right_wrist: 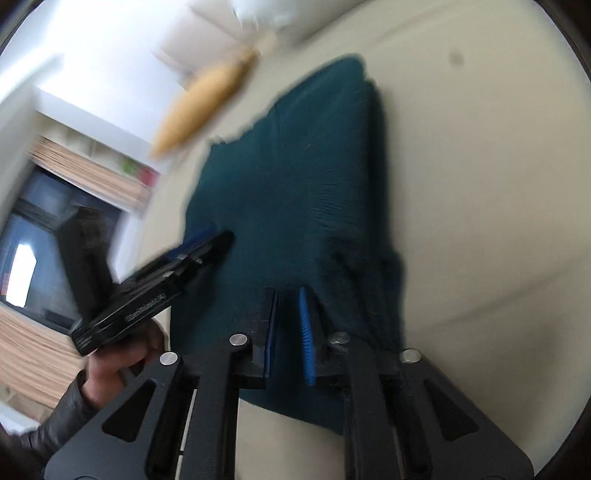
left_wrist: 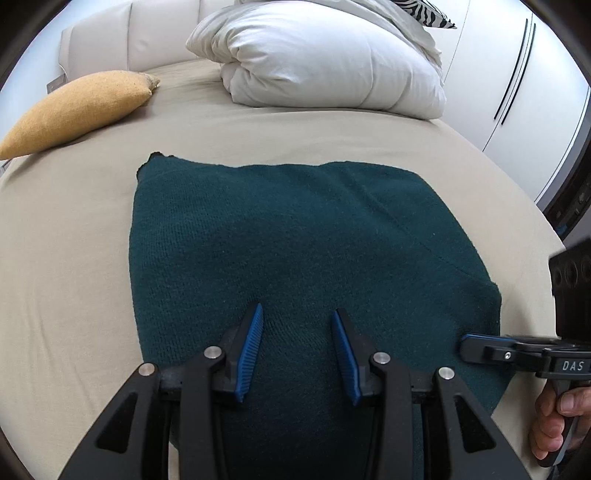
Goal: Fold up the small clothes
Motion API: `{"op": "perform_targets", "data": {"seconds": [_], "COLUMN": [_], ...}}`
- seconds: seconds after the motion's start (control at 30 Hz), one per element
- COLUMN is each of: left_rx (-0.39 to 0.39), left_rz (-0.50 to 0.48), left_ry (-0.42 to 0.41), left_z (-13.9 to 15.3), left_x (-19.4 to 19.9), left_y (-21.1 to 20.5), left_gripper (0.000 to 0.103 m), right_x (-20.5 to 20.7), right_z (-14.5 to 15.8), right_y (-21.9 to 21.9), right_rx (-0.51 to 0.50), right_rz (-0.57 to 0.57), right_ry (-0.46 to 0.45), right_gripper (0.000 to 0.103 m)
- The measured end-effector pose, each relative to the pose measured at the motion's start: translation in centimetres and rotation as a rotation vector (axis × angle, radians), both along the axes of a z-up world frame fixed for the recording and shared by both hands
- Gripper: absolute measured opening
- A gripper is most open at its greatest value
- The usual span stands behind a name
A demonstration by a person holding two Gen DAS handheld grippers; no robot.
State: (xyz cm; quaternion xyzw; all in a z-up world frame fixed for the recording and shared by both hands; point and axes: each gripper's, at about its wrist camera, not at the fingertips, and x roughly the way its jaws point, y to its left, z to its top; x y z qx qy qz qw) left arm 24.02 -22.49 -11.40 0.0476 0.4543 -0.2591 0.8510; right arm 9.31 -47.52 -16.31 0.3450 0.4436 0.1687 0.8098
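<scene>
A dark teal knitted garment (left_wrist: pixel 295 243) lies folded flat on the beige bed sheet (left_wrist: pixel 66 258). My left gripper (left_wrist: pixel 297 314) is open, its blue-padded fingers hovering over the garment's near edge with nothing between them. My right gripper (right_wrist: pixel 290 295) is over the garment's near corner, its jaws narrowly apart with no cloth between them. In the left wrist view the right gripper (left_wrist: pixel 467 341) reaches the garment's right edge. In the blurred right wrist view the garment (right_wrist: pixel 295 177) stretches away and the left gripper (right_wrist: pixel 218 240) rests at its left edge.
A yellow cushion (left_wrist: pixel 74 110) lies at the far left of the bed. A folded white duvet (left_wrist: pixel 325 59) sits at the head, with a striped pillow (left_wrist: pixel 424 11) behind it. White wardrobe doors (left_wrist: pixel 517 74) stand to the right.
</scene>
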Motion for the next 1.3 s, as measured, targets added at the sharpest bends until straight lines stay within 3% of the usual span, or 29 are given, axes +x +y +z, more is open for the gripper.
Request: {"op": "perform_targets", "data": {"seconds": [0.07, 0.23, 0.3, 0.33, 0.37, 0.43, 0.53, 0.6, 0.63, 0.67, 0.73, 0.8, 0.9, 0.93, 1.0, 1.1, 1.2, 1.27, 1.3], "left_rx": [-0.01, -0.025, -0.038, -0.041, -0.045, -0.053, -0.027, 0.018, 0.049, 0.056, -0.018, -0.04, -0.071, -0.068, -0.046, -0.035, -0.04, -0.015, -0.008], "left_rz": [-0.001, 0.0, -0.003, -0.004, 0.006, 0.037, 0.025, 0.028, 0.045, 0.055, 0.045, 0.042, 0.041, 0.039, 0.037, 0.033, 0.031, 0.028, 0.028], "left_ry": [0.002, -0.013, -0.008, -0.004, 0.009, 0.012, -0.101, -0.099, -0.055, -0.006, -0.008, -0.002, 0.003, 0.0, -0.009, -0.007, 0.0, -0.003, -0.006], "left_z": [0.0, -0.1, 0.2, 0.6, 1.2, 2.7, 5.4, 4.9, 3.4, 1.6, 0.5, 0.3, -0.1, -0.1, -0.1, -0.2, -0.3, -0.4, -0.4], "left_x": [0.1, -0.3, -0.3, -0.4, -0.3, -0.5, -0.3, 1.7, 3.2, 4.6, 5.3, 5.3, 5.5, 5.2, 5.1, 5.4, 5.4, 5.4, 5.4], "left_y": [0.2, 0.5, 0.8, 0.9, 1.2, 1.4, 0.4, -0.4, -0.6, -0.3, 0.6, 0.9, 1.3, 1.3, 0.9, 0.5, 0.7, 0.3, 0.2], "left_gripper": [0.042, 0.042, 0.042, 0.042, 0.042, 0.035, 0.035, 0.035, 0.035, 0.033, 0.033, 0.033, 0.032, 0.032, 0.033, 0.033, 0.033, 0.033, 0.033], "right_x": [-2.0, -4.7, -4.4, -4.5, -4.2, -2.5, 1.0, 3.4, 4.6, 5.4, 5.3, 4.3, 3.8, 4.2, 6.3, 10.2, 16.4, 18.5, 18.9], "right_z": [-0.2, 0.2, 1.4, 2.7, 4.4, 6.8, 7.8, 6.5, 5.0, 3.5, 1.4, 0.8, 2.0, 3.3, 6.4, 8.9, 7.3, 4.0, 3.1], "right_y": [-1.2, -1.8, -1.6, -1.8, -2.0, -2.0, -1.3, -0.5, -0.2, -0.1, -1.7, -3.1, -3.3, -3.2, -2.4, -1.5, 0.0, -0.1, -0.4], "right_rx": [0.02, -0.063, -0.114, -0.115, -0.096, -0.08, -0.071, -0.094, -0.105, -0.117, -0.04, 0.043, -0.02, -0.052, -0.127, -0.132, -0.091, -0.085, -0.076], "right_rz": [-0.034, -0.044, -0.053, -0.061, -0.069, -0.075, -0.032, -0.006, 0.007, 0.004, -0.04, -0.061, -0.051, -0.043, -0.024, 0.015, 0.061, 0.032, 0.012], "right_ry": [-0.005, 0.012, 0.037, 0.033, -0.003, -0.083, -0.102, -0.058, -0.01, 0.033, 0.024, 0.009, 0.022, 0.025, -0.039, -0.065, 0.031, 0.131, 0.124], "right_gripper": [0.0, 0.0, 0.001, 0.01, 0.01, 0.011, 0.017, 0.017, 0.015, 0.003, 0.0, 0.0, 0.0, 0.007, 0.009, 0.01, 0.02, 0.013, 0.008]}}
